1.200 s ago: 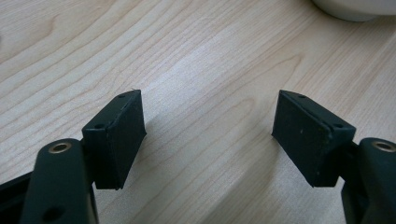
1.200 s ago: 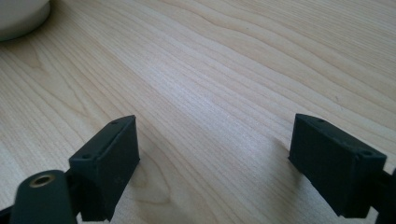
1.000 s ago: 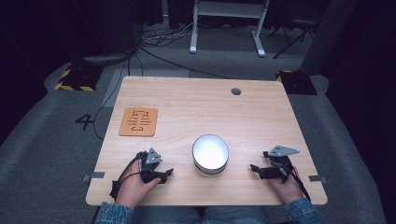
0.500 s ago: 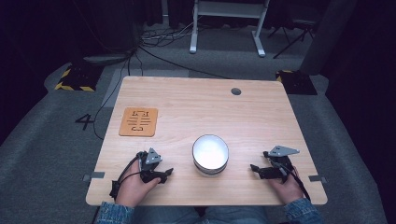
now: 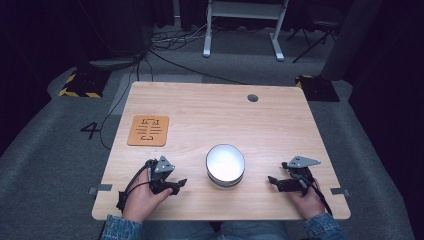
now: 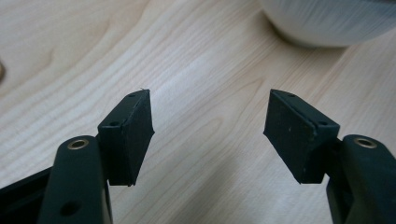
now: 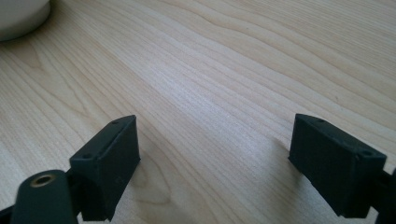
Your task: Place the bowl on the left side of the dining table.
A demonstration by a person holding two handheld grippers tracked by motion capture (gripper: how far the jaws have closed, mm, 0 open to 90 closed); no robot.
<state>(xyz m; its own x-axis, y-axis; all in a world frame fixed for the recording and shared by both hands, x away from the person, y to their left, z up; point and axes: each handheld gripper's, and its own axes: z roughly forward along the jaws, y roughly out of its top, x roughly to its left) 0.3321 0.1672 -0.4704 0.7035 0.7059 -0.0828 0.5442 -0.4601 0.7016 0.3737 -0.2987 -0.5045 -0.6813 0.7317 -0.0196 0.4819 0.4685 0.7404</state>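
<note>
Nearest the table's [image 5: 280, 125] front edge: left gripper [image 5: 178, 185] held low in the left hand [image 5: 142, 200], jaws apart with bare wood between the pads, just now closing a little; right gripper [image 5: 272, 180] in the right hand [image 5: 305, 197], jaws wide, bare wood between them too. Between the two, touched by neither: white round bowl [image 5: 225, 165], upright on the wood, its wall near the left gripper's jaws in the left gripper view. Farther back on the left: orange mat [image 5: 148, 130] lying flat; beyond, grey grommet [image 5: 252, 98] near the far edge.

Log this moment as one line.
left tool: open, closing, nothing between | right tool: open | bowl: between them, untouched | table
</note>
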